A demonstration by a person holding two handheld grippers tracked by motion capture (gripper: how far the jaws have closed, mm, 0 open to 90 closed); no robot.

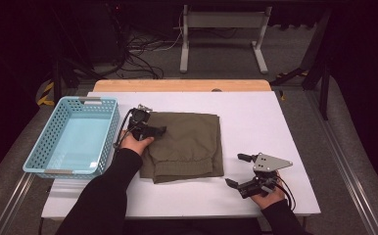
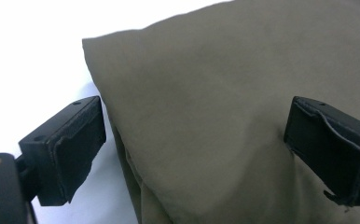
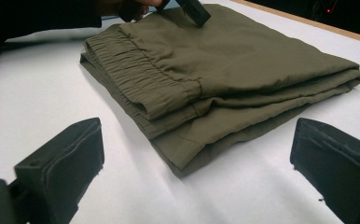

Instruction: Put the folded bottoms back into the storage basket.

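A: We find the folded olive-green cloth garment with an elastic waistband [image 1: 186, 145] in the middle of the white tabletop [image 1: 255, 117], a little left of centre in the high view. Its waistband edge faces the bottom of the frame.

B: Our left gripper [image 1: 150, 130] lies over the garment's upper left corner. In the left gripper view its jaws stand wide apart, one above the bare table at the lower left and one above the cloth at the right, pinching nothing.

A: Our right gripper [image 1: 238, 170] sits in the lower right of the high view, near the garment's lower right corner but clear of it. Its jaws are spread wide too, holding nothing.

B: At the left edge we see the light blue perforated plastic basket [image 1: 45, 142], just beside the garment and our left hand [image 1: 134, 144].
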